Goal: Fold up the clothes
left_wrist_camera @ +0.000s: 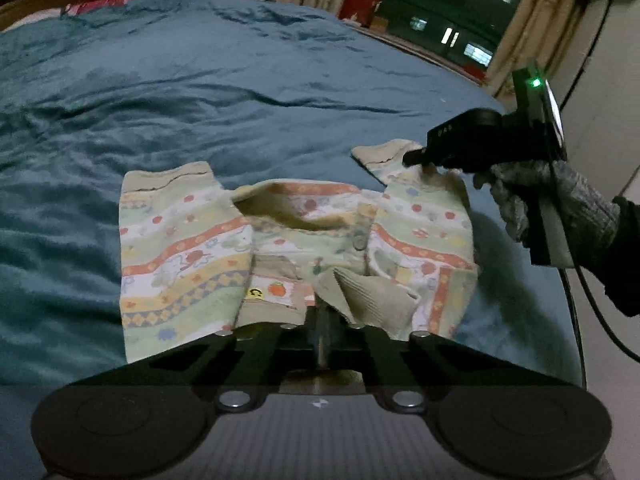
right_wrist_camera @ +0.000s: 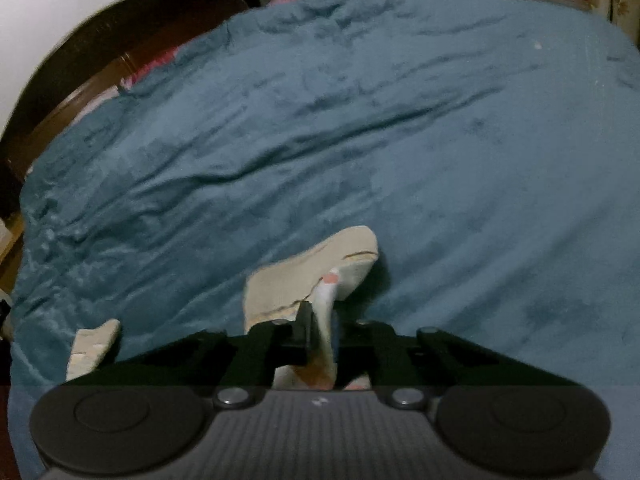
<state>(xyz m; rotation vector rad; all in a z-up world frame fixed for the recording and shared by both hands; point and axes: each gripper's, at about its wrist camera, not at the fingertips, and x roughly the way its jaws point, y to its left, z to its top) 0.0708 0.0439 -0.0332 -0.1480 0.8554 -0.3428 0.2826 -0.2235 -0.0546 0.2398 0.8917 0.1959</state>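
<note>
Bed (left_wrist_camera: 200, 92): covered across its whole visible top by a teal plush blanket, rumpled into shallow ridges. It gives a soft, slightly grippy bearing surface; cloth dragged over it will likely catch rather than slide.

Garment (left_wrist_camera: 192, 248): a small patterned top in pale green, orange and yellow bands with plain beige cuffs and neckline, lying front-up near the close edge of the bed. Both sleeves are turned upward beside the body, the buttoned placket runs down the middle, and the hem at the near end is bunched. Judged light, limp and non-fragile; it holds no shape of its own, so any lifted part will sag and drag its neighbours. Ribbed cuffs, hem and shoulder seams are thicker and offer the surest purchase; single thin layers may slip.

Right gripper (left_wrist_camera: 418, 158): held in a gloved hand (left_wrist_camera: 560, 200), jaws closed on the far right sleeve, just below its cuff (right_wrist_camera: 320, 264). The right wrist view shows cloth pinched between the fingers.

Left gripper (left_wrist_camera: 320, 320): jaws closed at the near hem, where a ribbed beige fold (left_wrist_camera: 372, 300) stands raised. Whether cloth is actually caught cannot be told.
</note>
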